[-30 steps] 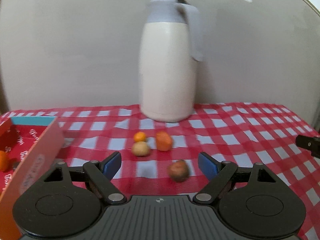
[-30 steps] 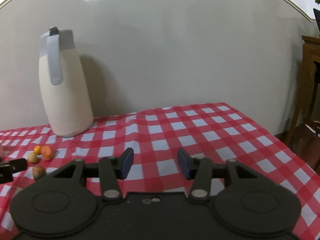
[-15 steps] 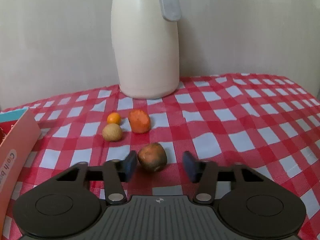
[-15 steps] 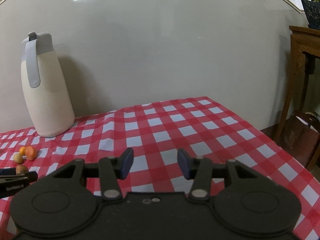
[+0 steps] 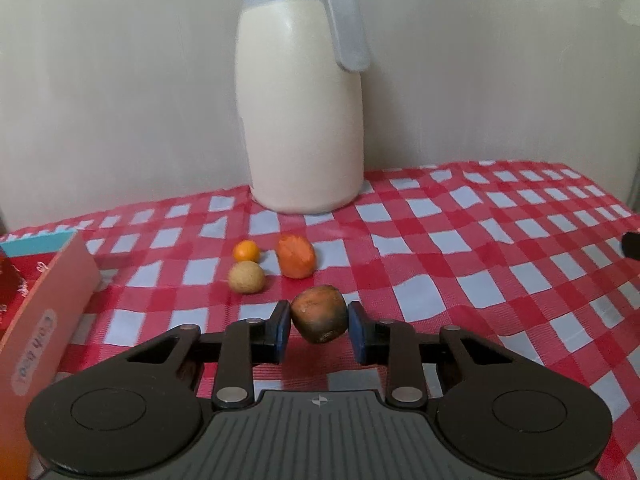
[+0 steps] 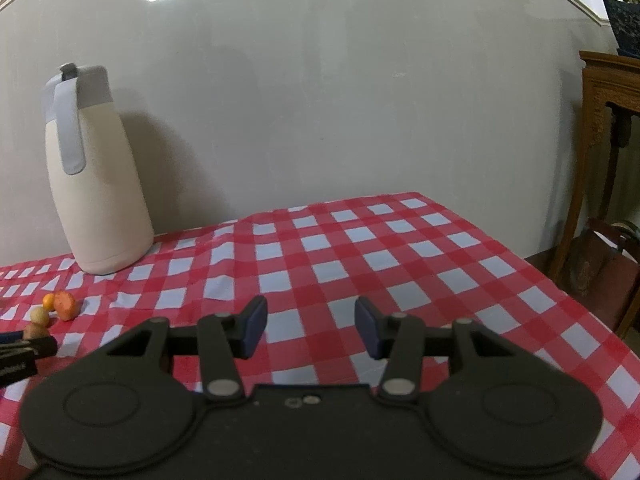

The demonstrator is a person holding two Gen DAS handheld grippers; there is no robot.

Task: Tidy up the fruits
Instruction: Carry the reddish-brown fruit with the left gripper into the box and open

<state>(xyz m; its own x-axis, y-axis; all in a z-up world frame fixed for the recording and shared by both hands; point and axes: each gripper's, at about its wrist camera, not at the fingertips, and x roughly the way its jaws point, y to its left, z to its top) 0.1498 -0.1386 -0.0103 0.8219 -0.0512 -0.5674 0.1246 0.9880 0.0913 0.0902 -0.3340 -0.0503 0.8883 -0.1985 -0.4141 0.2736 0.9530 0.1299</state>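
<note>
A brown, mottled fruit (image 5: 319, 314) sits between the blue pads of my left gripper (image 5: 319, 326). The jaws are closing and both pads touch its sides. Just beyond it on the red checked tablecloth (image 5: 460, 264) lie a tan round fruit (image 5: 246, 277), a small orange (image 5: 246, 251) and an orange-red fruit (image 5: 296, 257). An orange cardboard box (image 5: 44, 312) stands at the left edge, its inside mostly hidden. My right gripper (image 6: 310, 330) hovers open over bare cloth with nothing between its fingers; the fruits (image 6: 65, 305) lie far to its left.
A tall cream jug (image 5: 302, 112) with a grey lid and handle stands against the wall behind the fruits. The table's right edge (image 6: 560, 292) drops off near a wooden side table (image 6: 608, 120). Open cloth stretches across the right half.
My left gripper came forward and down to the brown fruit, and its jaws went from wide apart to touching the fruit. The right gripper's view swung a little; its jaws stayed the same.
</note>
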